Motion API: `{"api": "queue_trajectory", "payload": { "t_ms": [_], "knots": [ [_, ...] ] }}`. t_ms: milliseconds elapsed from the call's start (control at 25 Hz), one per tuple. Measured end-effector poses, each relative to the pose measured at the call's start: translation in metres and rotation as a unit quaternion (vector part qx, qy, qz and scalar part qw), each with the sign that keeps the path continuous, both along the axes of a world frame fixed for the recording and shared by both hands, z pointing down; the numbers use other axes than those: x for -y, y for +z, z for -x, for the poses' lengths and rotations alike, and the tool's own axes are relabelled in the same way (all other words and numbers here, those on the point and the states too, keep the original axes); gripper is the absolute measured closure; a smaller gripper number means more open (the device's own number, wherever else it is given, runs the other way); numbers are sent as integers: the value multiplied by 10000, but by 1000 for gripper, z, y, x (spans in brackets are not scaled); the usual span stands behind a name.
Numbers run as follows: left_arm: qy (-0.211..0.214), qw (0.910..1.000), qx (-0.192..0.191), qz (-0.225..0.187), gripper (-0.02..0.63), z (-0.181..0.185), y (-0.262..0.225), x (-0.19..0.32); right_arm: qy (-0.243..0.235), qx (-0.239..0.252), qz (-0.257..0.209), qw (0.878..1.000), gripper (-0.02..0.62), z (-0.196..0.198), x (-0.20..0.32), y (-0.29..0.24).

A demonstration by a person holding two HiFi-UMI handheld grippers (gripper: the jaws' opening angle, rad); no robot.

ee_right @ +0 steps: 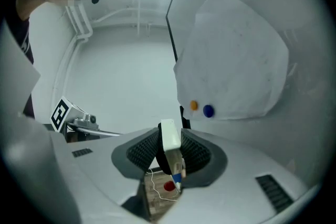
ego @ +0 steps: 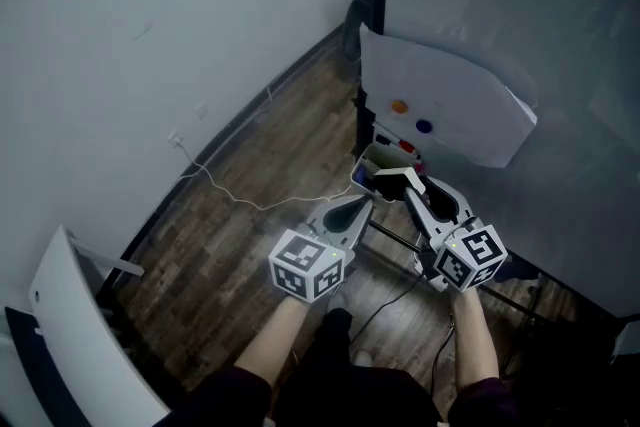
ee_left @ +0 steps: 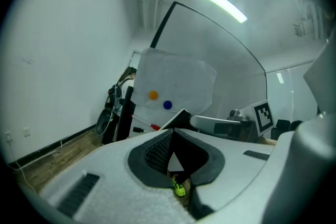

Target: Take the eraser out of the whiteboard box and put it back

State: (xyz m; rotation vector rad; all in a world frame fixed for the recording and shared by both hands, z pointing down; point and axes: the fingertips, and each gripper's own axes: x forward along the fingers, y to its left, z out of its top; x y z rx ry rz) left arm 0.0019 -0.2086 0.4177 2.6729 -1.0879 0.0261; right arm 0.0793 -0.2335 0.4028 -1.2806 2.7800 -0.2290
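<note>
My right gripper [ego: 400, 178] is shut on the white eraser [ego: 396, 173], just above the whiteboard box [ego: 361, 177], a small tray at the board's foot with markers [ego: 404, 147] in it. In the right gripper view the eraser [ee_right: 169, 139] stands upright between the ribbed pads [ee_right: 197, 153], with its blue-and-white label end toward the camera. My left gripper [ego: 357, 206] hangs just left of the box; its tips meet with nothing between them [ee_left: 173, 134]. The left gripper view shows the right gripper's arm [ee_left: 226, 124] close on its right.
A white paper sheet [ego: 450, 100] with an orange magnet [ego: 399, 105] and a blue magnet [ego: 424, 126] hangs on the grey whiteboard. A white cable [ego: 250, 200] runs over the wooden floor. A white panel [ego: 80, 335] leans at lower left. The board's dark stand bar [ego: 395, 237] runs below the grippers.
</note>
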Motion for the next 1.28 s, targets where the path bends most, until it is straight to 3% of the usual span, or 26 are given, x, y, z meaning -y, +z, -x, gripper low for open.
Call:
{"api": "queue_trajectory", "payload": {
  "t_ms": [480, 800, 1000, 1280],
  "knots": [
    [11, 9975, -121, -696, 601, -14, -75, -46, 92, 307, -874, 9957, 476, -24, -56, -84],
    [-44, 9939, -153, -1090, 601, -16, -104, -66, 129, 473, -1173, 9919, 476, -37, -80, -114],
    [-116, 9938, -68, -1102, 601, -12, -104, -65, 112, 563, -1217, 9909, 476, -39, -82, -116],
    [-156, 9943, -241, -1025, 601, -6, -104, -66, 101, 600, -1193, 9910, 476, -38, -82, -115]
  ]
}}
